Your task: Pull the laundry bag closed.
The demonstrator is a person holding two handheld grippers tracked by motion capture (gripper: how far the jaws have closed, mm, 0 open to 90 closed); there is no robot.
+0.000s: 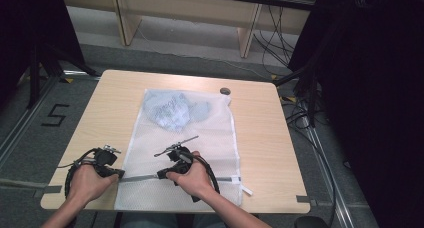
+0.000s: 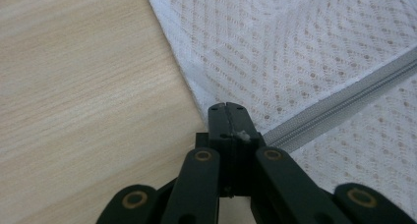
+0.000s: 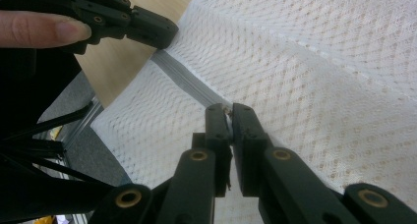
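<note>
A white mesh laundry bag (image 1: 200, 148) lies flat on the wooden table (image 1: 100, 113), with a light blue garment (image 1: 172, 110) inside its far end. A grey zipper (image 1: 140, 177) runs across the bag's near end. My left gripper (image 1: 120, 174) is shut on the bag's left edge where the zipper (image 2: 344, 103) ends, its jaws (image 2: 227, 108) pressed together on a bit of white fabric. My right gripper (image 1: 160, 175) is shut on the zipper pull; in the right gripper view its tips (image 3: 227, 111) pinch a small metal piece on the zipper (image 3: 184, 81). The left gripper (image 3: 167, 37) shows there too.
A small dark round object (image 1: 225, 91) sits near the table's far edge. A white tab (image 1: 246, 190) sticks out at the bag's near right corner. Black stands and cables crowd the floor on the right; bare tabletop lies to both sides of the bag.
</note>
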